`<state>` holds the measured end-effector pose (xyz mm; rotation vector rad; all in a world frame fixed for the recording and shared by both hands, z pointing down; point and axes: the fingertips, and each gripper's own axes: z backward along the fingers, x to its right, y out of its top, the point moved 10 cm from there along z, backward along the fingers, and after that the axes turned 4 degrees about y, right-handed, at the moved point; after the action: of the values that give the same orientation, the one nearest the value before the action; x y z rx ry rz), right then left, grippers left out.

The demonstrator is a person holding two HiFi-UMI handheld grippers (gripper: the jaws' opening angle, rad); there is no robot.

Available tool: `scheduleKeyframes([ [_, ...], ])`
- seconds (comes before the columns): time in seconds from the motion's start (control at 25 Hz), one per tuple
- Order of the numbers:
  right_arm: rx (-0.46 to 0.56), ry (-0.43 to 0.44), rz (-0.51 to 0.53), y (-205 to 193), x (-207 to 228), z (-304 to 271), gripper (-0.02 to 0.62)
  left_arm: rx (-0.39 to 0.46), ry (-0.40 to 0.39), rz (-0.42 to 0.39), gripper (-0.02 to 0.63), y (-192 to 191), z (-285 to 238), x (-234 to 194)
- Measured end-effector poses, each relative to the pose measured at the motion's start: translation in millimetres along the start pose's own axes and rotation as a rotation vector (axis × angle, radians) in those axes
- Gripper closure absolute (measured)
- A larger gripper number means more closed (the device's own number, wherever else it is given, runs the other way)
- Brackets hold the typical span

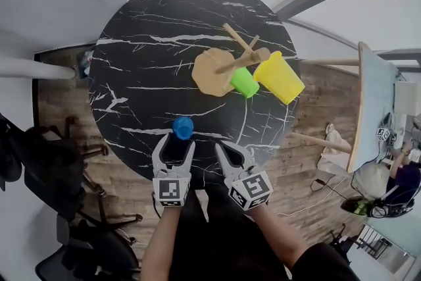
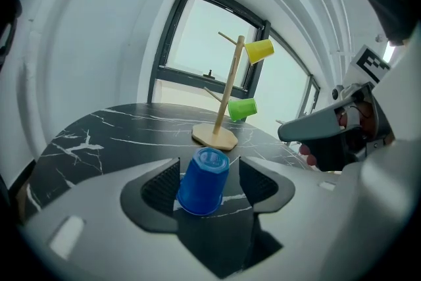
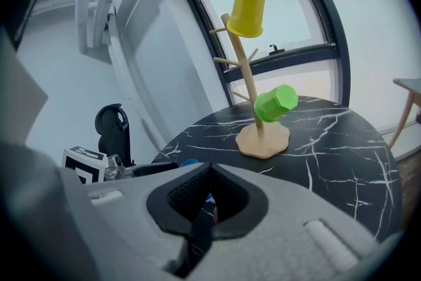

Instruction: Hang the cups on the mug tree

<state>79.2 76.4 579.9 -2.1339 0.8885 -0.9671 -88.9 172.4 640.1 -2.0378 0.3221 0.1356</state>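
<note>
**A:** Status on the blue cup?

**B:** It's on the table, near edge, well apart from the tree. It looks mouth-down. My left gripper is spread wide with the cup between the jaws. There's a gap at each pad, so no grip yet. My right gripper is closed on nothing, just beside the left one.

**A:** And the tree?

**B:** The yellow cup is on a top peg and the green cup on a lower one. The left gripper view shows bare pegs on the other side of the stem.

**A:** How do you plan to grip it?

**B:** I'd centre the cup between the pads first, then close on the mid-wall. Too near the top and the taper could squirt it out. I'd squeeze gently, since the wall looks thin and may flex.

**A:** Any risks?

**B:** If one pad lands first it shoves the cup sideways or tips it. Keeping the jaws level with the table should let both meet together.

**A:** After that?

**B:** Lift straight up, then turn the mouth toward a bare peg and slide it on, like the other two. I'd come in from the free side so I don't knock the green cup. The right gripper could steady the base if the tree rocks.
</note>
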Motion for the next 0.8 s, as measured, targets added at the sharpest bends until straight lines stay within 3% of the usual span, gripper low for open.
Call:
scheduleKeyframes([
  [0.44,-0.012,-0.035,-0.014,-4.1,9.0,-5.1,0.592,-0.053,-0.028,-0.024,0.296,-6.0,-23.1,-0.3],
  [0.8,-0.018,-0.037,-0.001,-4.6,13.2,-7.9,0.592,-0.064,-0.027,-0.028,0.324,-7.7,-34.8,-4.3],
])
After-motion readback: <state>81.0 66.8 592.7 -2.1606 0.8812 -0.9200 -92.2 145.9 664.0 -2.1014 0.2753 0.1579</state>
